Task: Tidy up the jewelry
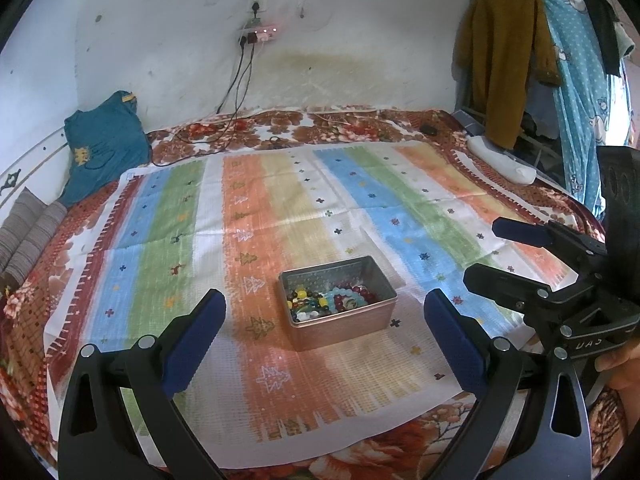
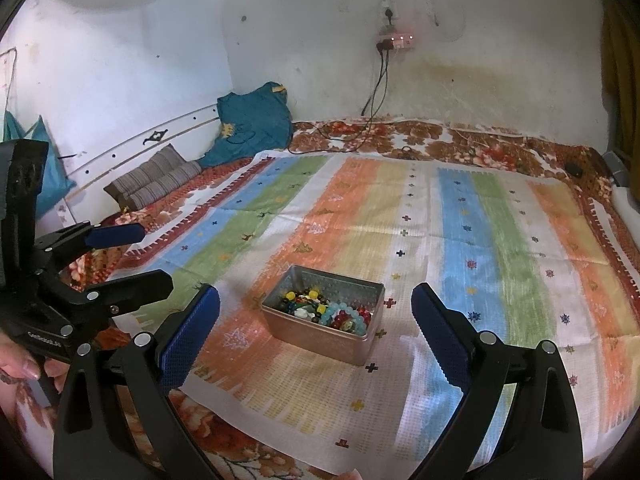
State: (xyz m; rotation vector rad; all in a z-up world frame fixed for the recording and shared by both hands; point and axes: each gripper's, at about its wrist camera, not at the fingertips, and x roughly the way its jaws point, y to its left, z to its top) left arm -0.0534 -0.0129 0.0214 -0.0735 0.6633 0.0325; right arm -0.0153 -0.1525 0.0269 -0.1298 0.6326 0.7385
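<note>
A small metal tin [image 1: 344, 330] [image 2: 320, 338] sits open on the striped cloth. It holds several bead bracelets [image 1: 332, 300] [image 2: 332, 312] in blue, red, green and yellow. My left gripper [image 1: 324, 304] is open and empty, above the cloth with the tin between and beyond its blue pads. It also shows at the left of the right wrist view [image 2: 148, 254]. My right gripper [image 2: 316, 300] is open and empty, also framing the tin from nearer the bed's edge. It shows at the right of the left wrist view [image 1: 486, 252].
The striped cloth [image 1: 280, 208] [image 2: 460, 240] covers a floral bedspread [image 1: 320, 124]. A teal garment [image 1: 104, 144] and a folded grey cloth [image 2: 156, 182] lie at the bed's left. Cables [image 1: 240, 80] hang from a wall socket. Clothes [image 1: 512, 60] hang at the right.
</note>
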